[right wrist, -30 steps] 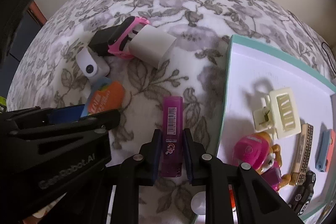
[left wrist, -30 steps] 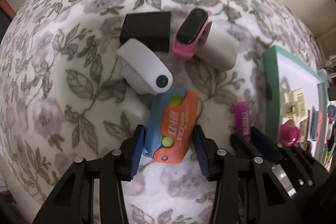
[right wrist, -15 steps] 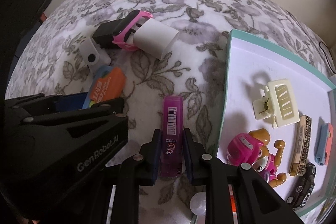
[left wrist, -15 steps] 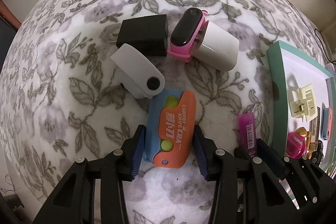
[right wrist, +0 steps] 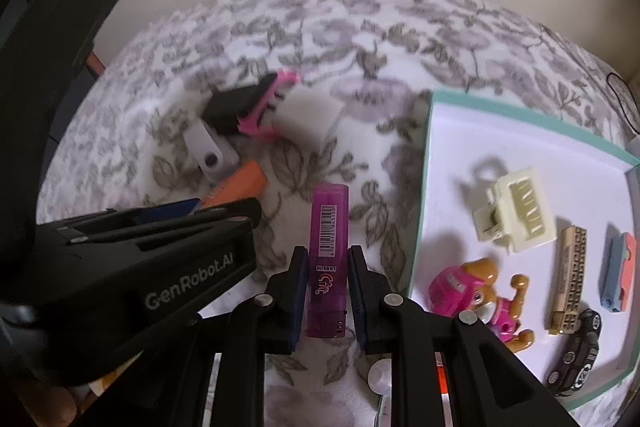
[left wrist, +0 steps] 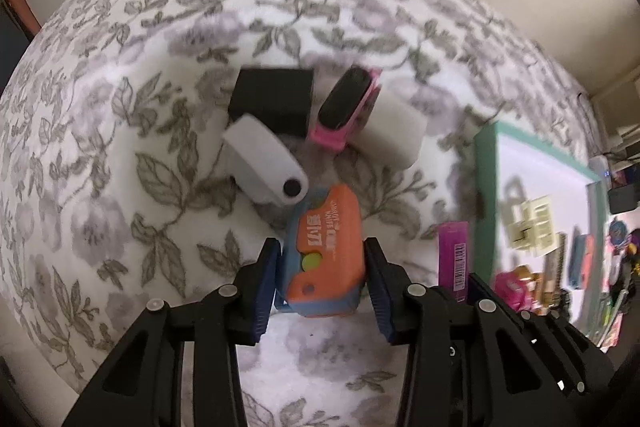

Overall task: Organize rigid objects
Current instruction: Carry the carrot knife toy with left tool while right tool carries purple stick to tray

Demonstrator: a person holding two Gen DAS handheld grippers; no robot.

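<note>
I see dim, warm indoor light, soft motion blur throughout, strong fisheye bending with black corners, and short shadows falling toward nine o'clock.

"GenRobot.AI" stands in grey letters on the left gripper (right wrist: 200, 211) body. The purple lighter (right wrist: 327, 259) carries a barcode label; other print is too blurred to read.

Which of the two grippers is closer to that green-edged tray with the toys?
The right. The right gripper, clamped on the purple lighter, sits just beside the tray. The left gripper, closed on the orange knife toy, is farther from it, beyond the lighter.
</note>
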